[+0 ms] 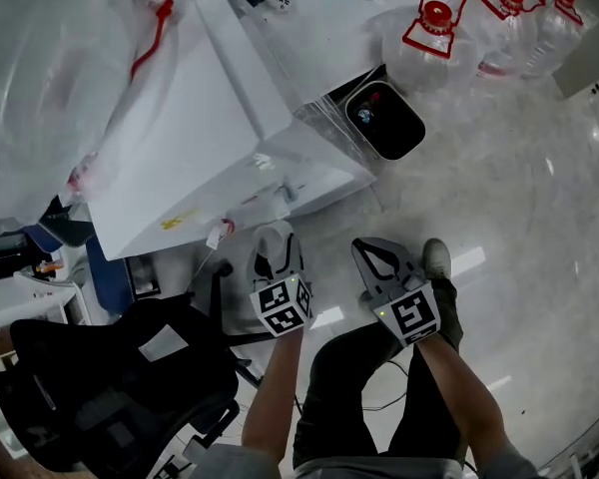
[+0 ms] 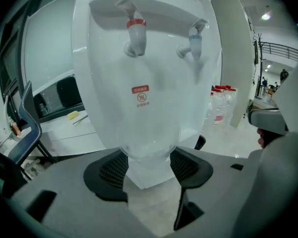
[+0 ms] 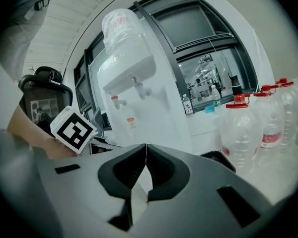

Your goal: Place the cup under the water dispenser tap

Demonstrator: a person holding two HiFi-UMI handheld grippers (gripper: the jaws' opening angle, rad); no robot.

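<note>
Cup gripped in left gripper, facing dispenser
Carrying step; next calls for lining up under a tap, then letting go. Right gripper closed, empty

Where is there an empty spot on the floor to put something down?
The bare floor is free right of the black bin and below the bottles. It is crowded left of the water dispenser, with the chair and a plastic bag.

Bright ovhd light; floor glare; fisheye edges dark.
</note>
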